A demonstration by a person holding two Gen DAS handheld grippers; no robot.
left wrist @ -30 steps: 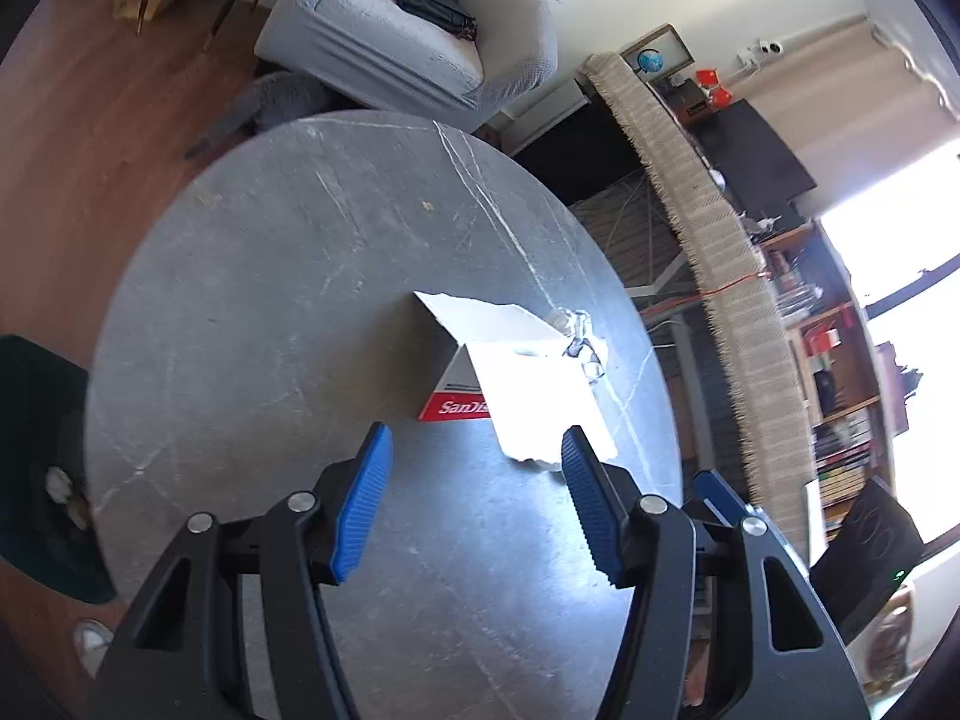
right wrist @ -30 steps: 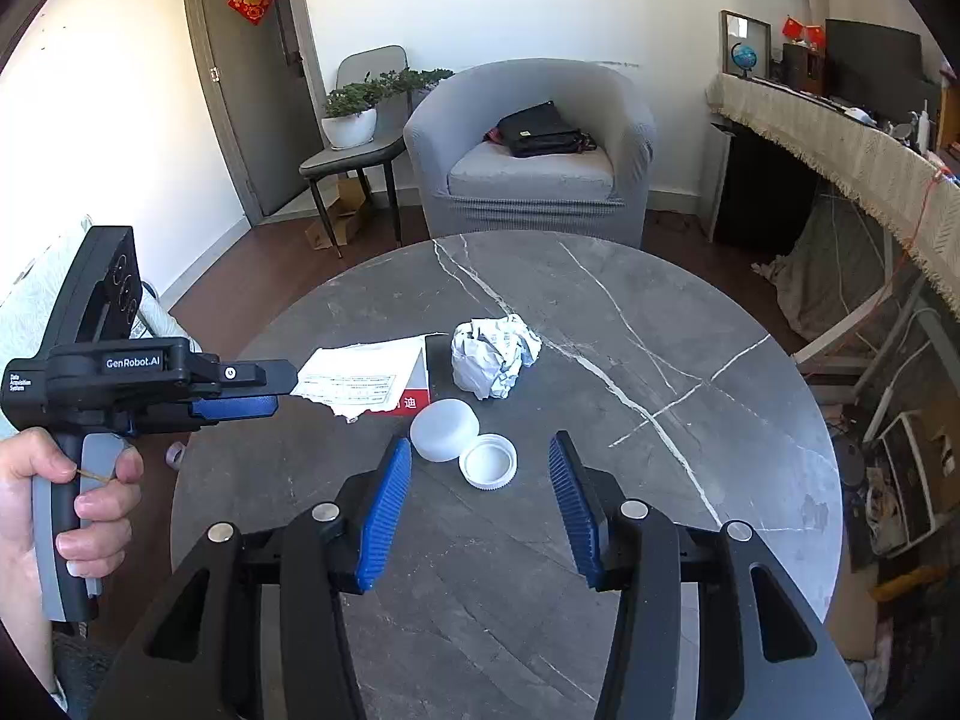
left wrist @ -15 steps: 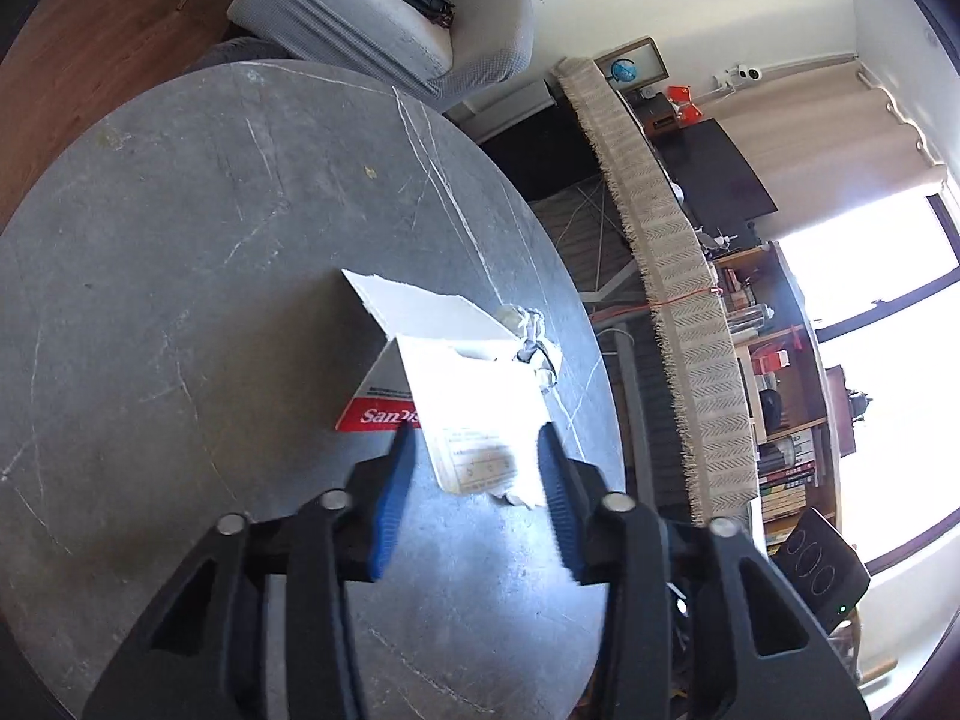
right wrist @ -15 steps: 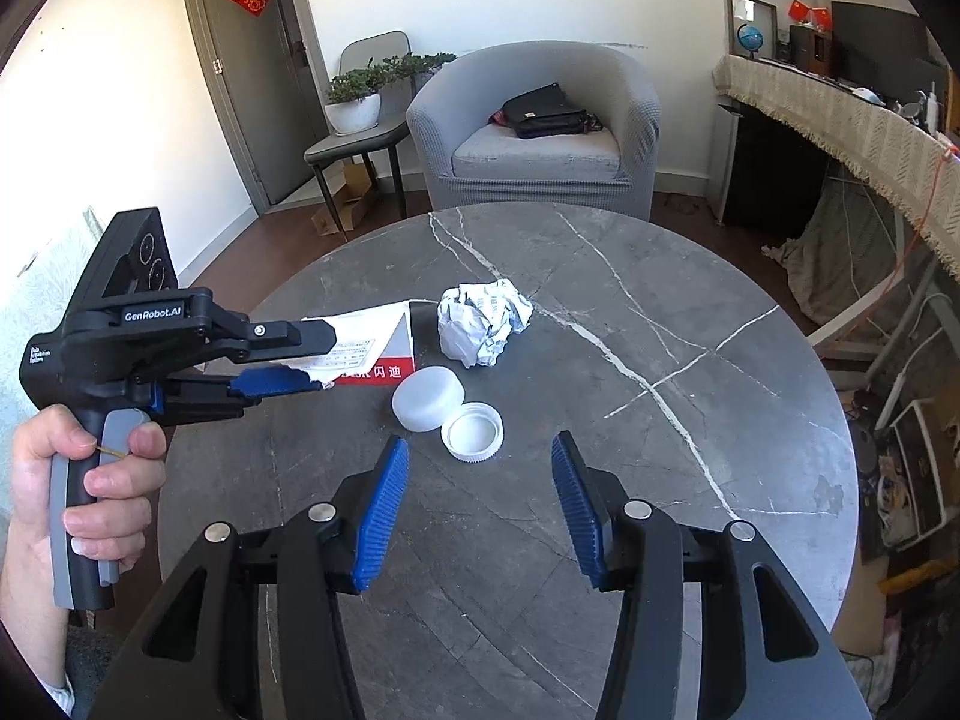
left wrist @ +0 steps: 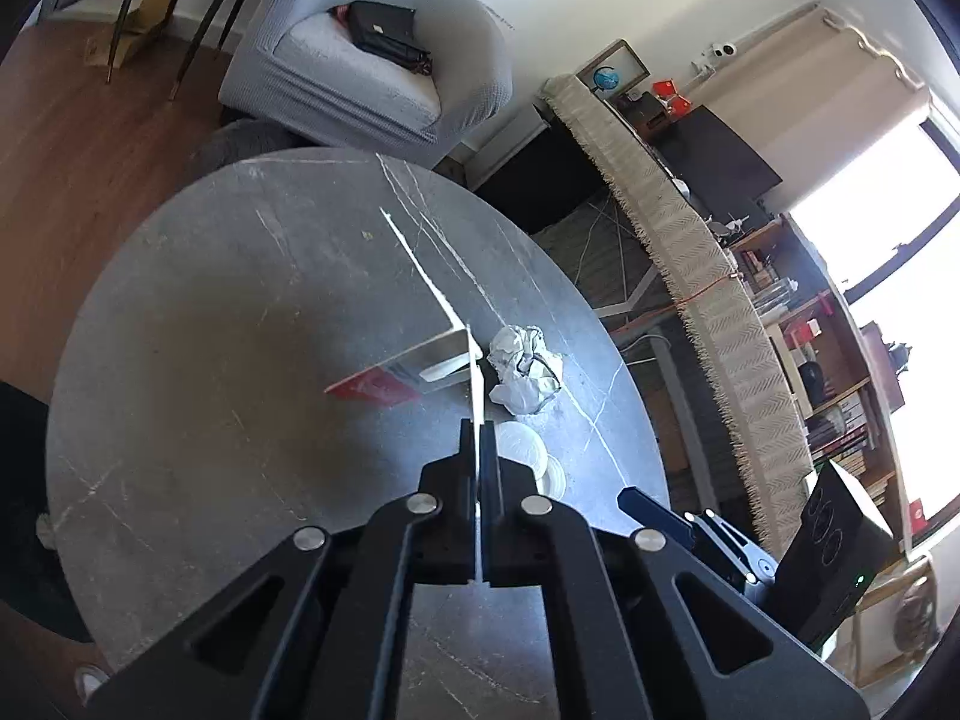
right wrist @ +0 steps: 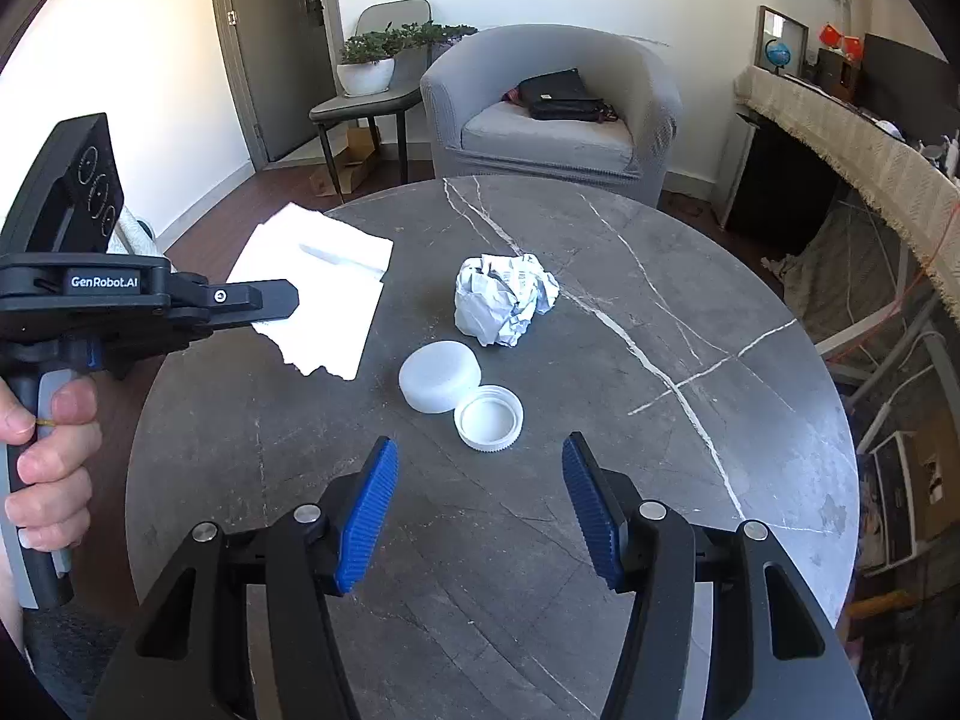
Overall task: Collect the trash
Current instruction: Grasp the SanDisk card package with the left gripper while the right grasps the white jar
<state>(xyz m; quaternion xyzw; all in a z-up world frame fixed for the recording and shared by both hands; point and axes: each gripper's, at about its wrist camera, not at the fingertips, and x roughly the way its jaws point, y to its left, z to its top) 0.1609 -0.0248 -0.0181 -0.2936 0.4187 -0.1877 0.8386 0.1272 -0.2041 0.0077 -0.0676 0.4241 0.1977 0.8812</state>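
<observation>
Left claw (left wrist: 478,450): clamped flat on the edge of the torn paper sheet (right wrist: 318,294), which it holds up off the tabletop (right wrist: 690,480); a red-and-white card packet (left wrist: 384,385) hangs attached beneath the sheet.
Right claw (right wrist: 479,498): fingers spread wide and widening a little more, nothing between them; it hovers over the near edge of the tabletop, aimed toward the small white pieces.
Crumpled paper ball (right wrist: 504,306): lying untouched near the middle of the tabletop, at about 12 o'clock from the right claw.
White round tub (right wrist: 440,377): on the tabletop just at 6 o'clock from the ball, touching the lid.
White ribbed lid (right wrist: 489,418): open side up, at 4 o'clock from the tub, nearest to the right claw.
Done so far: one piece, the sheet, is picked up but not yet dropped anywhere; no bin or bag shows.
Left to do: ball, tub and lid all remain, so the task looks early.
</observation>
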